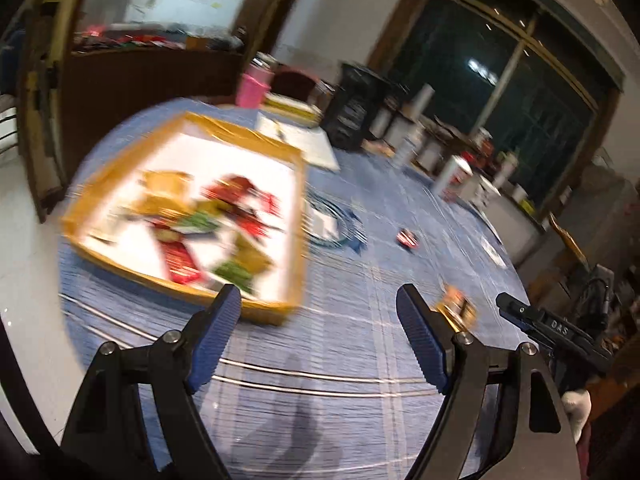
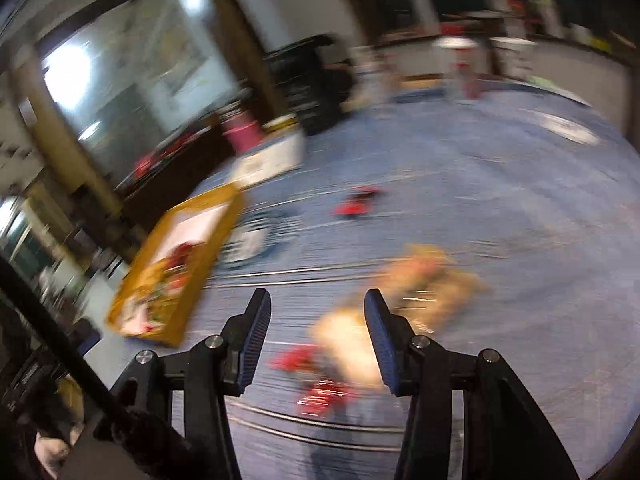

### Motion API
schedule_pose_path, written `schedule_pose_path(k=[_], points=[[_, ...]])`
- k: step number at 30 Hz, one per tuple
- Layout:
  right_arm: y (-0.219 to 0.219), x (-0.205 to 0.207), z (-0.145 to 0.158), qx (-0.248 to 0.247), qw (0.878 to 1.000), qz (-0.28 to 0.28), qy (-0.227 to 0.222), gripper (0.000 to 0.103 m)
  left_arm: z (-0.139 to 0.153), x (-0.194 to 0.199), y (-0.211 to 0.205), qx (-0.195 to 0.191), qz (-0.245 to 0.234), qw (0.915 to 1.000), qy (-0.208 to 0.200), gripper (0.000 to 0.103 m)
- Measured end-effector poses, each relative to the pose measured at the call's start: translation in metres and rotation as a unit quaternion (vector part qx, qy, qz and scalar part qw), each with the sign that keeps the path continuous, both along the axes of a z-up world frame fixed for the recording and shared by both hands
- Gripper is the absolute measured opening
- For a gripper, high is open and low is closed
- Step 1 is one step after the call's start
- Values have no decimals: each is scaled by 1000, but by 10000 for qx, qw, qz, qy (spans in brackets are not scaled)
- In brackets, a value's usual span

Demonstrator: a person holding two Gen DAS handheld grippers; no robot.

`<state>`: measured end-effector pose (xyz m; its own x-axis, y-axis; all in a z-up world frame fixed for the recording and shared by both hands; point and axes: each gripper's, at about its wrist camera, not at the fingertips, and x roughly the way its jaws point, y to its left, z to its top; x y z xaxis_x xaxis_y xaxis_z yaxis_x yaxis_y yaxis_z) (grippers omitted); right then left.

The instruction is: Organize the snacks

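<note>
A yellow-rimmed tray [image 1: 264, 142] holds several red, green and gold snack packets [image 1: 208, 224] on the blue tablecloth; it also shows in the right wrist view [image 2: 200, 216]. My left gripper [image 1: 319, 304] is open and empty, just right of the tray's near corner. A small red snack [image 1: 407, 237] and a gold packet [image 1: 460, 308] lie loose on the cloth. My right gripper [image 2: 316, 308] is open and empty above blurred gold packets [image 2: 432, 276] and red snacks [image 2: 320, 394]. Another red snack [image 2: 358, 202] lies farther off.
A pink cup [image 1: 254, 86], a black basket [image 1: 354, 108], white papers [image 1: 304, 140] and several cans and jars [image 1: 456, 172] stand along the table's far side. A blue-and-white mat [image 1: 332, 224] lies beside the tray. Both views are motion-blurred.
</note>
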<state>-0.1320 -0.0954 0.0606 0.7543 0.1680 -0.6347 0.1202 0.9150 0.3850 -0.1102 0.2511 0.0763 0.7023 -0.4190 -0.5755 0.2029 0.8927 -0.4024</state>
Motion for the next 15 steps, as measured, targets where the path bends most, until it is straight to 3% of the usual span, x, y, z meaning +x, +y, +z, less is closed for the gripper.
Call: schedule_pose_path(k=[5, 8, 12, 15], points=[[-34, -8, -18, 21, 9995, -100, 305, 51, -14, 6, -67, 134, -720, 9967, 348, 81], [-36, 7, -29, 146, 9985, 75, 516, 51, -25, 10, -96, 172, -990, 9930, 614, 81], [-36, 38, -42, 702, 9925, 360, 933, 53, -41, 17, -129, 275, -1293, 9868, 938, 81], [-26, 60, -47, 706, 9898, 453, 1153, 56, -50, 22, -147, 396, -1469, 9827, 1055, 81]])
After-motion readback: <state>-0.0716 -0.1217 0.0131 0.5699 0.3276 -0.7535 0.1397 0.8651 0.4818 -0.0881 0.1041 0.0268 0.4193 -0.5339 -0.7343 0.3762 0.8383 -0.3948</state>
